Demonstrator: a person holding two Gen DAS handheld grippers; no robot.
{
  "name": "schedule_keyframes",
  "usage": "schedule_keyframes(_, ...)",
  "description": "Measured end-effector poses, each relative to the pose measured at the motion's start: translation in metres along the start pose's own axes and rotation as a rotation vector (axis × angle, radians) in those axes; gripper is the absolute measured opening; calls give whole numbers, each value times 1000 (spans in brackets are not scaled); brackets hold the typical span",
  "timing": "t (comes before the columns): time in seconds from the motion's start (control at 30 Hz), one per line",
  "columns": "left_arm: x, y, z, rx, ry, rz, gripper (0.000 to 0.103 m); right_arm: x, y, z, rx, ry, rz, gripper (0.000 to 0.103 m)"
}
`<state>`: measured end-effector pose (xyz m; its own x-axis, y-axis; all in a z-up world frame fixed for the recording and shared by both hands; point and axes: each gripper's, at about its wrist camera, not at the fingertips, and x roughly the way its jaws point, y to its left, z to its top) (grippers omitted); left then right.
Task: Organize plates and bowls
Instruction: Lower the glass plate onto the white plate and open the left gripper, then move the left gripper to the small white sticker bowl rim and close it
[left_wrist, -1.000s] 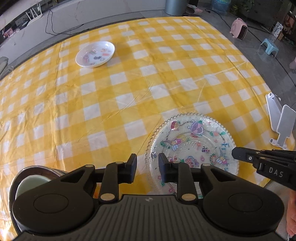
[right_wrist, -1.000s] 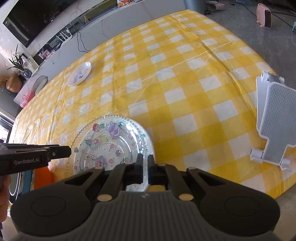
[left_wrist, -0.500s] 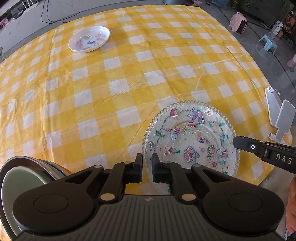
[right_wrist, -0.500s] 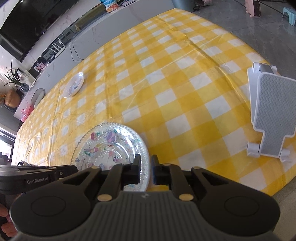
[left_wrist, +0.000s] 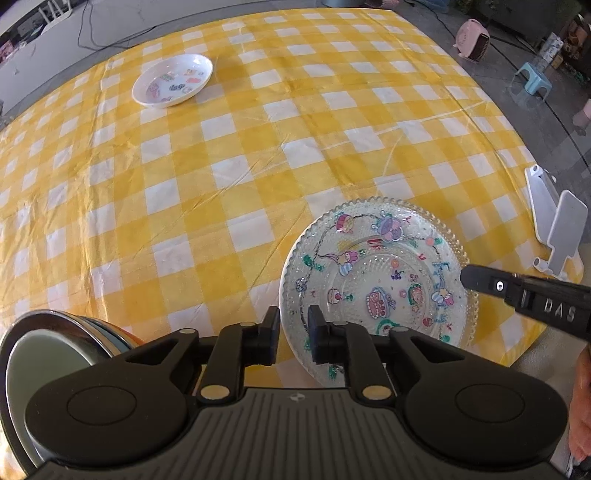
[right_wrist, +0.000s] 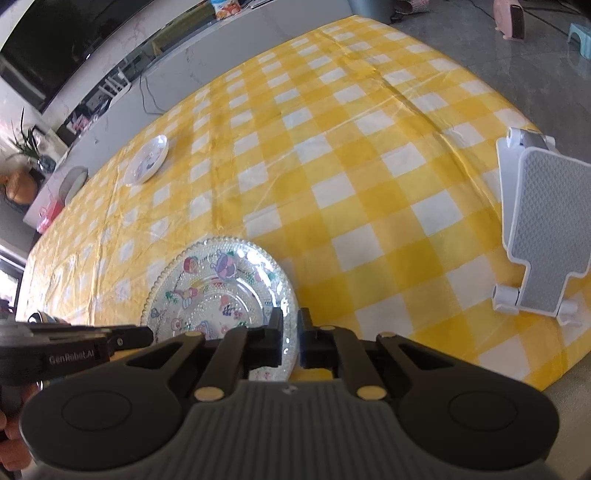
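A clear glass plate (left_wrist: 376, 273) with cartoon prints and a beaded rim lies near the table's front edge, also seen as the glass plate (right_wrist: 221, 284) in the right wrist view. My left gripper (left_wrist: 293, 321) straddles its left rim; the jaws are opening, with the rim between them and a gap at the pads. My right gripper (right_wrist: 290, 321) is shut on the plate's right rim. From the side, the right gripper (left_wrist: 469, 278) reaches over that rim. A small white plate (left_wrist: 173, 79) with stickers sits far back left.
Stacked bowls (left_wrist: 44, 350), metal outside and pale green inside, stand at the front left. A white and grey stand (right_wrist: 535, 229) lies at the right edge of the yellow checked tablecloth (left_wrist: 258, 166). A pink heater (left_wrist: 474, 40) and a blue stool (left_wrist: 533, 75) are on the floor.
The left jaws narrowed from wide to almost shut at the plate's left rim, then widened a little. The right jaws went from fully shut to slightly apart around the right rim.
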<state>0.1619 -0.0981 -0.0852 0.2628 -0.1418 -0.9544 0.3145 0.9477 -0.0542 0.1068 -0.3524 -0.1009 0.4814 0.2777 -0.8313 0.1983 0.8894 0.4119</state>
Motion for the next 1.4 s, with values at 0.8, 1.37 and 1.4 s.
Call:
schedule_keyframes(0.8, -58, 101, 72, 26, -135, 23, 49, 26, 57, 53, -129, 9, 6, 46)
schedule_keyframes(1.37, 5, 184, 140, -152, -246, -68, 51, 105, 168, 143, -112, 19, 109, 46)
schedule_keyframes(1.4, 11, 188, 144, -166, -243, -75, 48, 112, 171, 149, -112, 17, 99, 40)
